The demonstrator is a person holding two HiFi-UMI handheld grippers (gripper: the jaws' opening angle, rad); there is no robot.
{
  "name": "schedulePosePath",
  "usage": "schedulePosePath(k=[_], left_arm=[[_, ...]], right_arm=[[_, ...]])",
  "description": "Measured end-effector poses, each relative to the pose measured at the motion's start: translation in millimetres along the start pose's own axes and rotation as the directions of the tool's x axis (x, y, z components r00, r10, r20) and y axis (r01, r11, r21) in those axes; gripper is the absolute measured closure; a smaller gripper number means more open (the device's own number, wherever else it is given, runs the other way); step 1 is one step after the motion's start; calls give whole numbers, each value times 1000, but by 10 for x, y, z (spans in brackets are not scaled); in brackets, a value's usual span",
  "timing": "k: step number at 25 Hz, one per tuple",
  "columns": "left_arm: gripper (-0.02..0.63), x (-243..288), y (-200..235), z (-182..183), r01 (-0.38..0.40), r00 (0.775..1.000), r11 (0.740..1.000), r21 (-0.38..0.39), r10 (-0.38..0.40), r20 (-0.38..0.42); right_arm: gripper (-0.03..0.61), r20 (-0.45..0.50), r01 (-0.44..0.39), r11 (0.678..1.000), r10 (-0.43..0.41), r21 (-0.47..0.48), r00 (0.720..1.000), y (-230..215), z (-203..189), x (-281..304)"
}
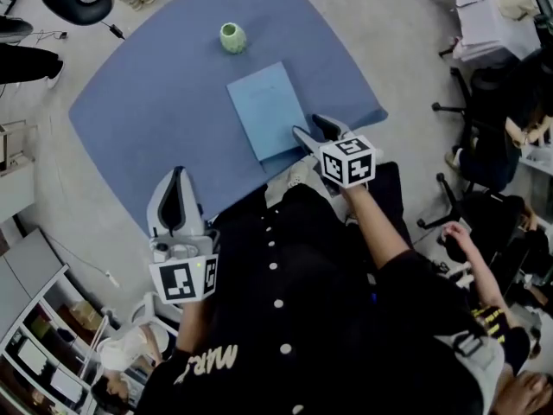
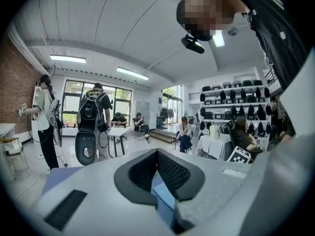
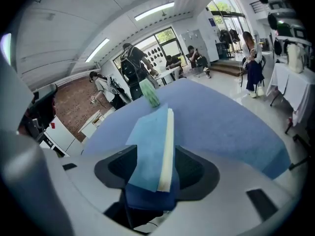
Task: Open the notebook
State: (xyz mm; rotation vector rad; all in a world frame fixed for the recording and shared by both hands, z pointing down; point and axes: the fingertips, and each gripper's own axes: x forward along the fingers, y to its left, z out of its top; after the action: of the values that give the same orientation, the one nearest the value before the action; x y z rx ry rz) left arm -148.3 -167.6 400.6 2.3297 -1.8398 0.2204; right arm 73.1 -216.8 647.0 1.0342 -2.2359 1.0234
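**Right gripper [image 1: 313,128] wide open at the notebook [image 1: 268,111]'s near end**

Quick status from my end. My right forearm, in a black sleeve, reaches forward from the body, and the gripper on it tips downward at the mat [image 1: 155,102]. Its jaws are spread wide, one each side of the notebook's near end. In the right gripper view the light blue cover sits toward the left pad and the cream page edge toward the right one. I can't see either pad actually squeezing it, so I'm calling it open around the book, not gripping it.

The notebook looks closed and lies on the blue mat. Its long axis runs straight away from the right gripper, and the far end points at a small green vase [image 1: 232,37] standing well beyond it.

The left gripper [image 1: 177,180] is held back, close beside my body, and points forward at roughly level. The notebook is ahead of it and off to its right, well apart. In the left gripper view its jaws meet at the tips, and I can't see anything held between them.
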Motion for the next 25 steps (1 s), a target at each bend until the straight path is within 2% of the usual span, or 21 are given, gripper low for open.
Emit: schedulePosePath(k=[10, 12, 16, 21, 25], left_arm=[[611, 193, 3, -239, 37, 997, 999, -13, -37, -60], [611, 234, -18, -281, 39, 997, 999, -14, -40, -66], [611, 331, 33, -347, 41, 997, 999, -18, -42, -71], [611, 313, 62, -315, 42, 997, 999, -22, -43, -62], [611, 191, -17, -276, 41, 998, 999, -20, -42, -47]], right_arm=[[394, -78, 33, 997, -28, 65, 997, -89, -287, 225], [419, -75, 53, 996, -48, 67, 996, -158, -295, 224], [508, -62, 91, 995, -88, 41, 994, -251, -226, 275], [534, -28, 89, 996, -88, 30, 996, -186, -156, 243], [549, 19, 57, 998, -57, 32, 998, -75, -148, 84]])
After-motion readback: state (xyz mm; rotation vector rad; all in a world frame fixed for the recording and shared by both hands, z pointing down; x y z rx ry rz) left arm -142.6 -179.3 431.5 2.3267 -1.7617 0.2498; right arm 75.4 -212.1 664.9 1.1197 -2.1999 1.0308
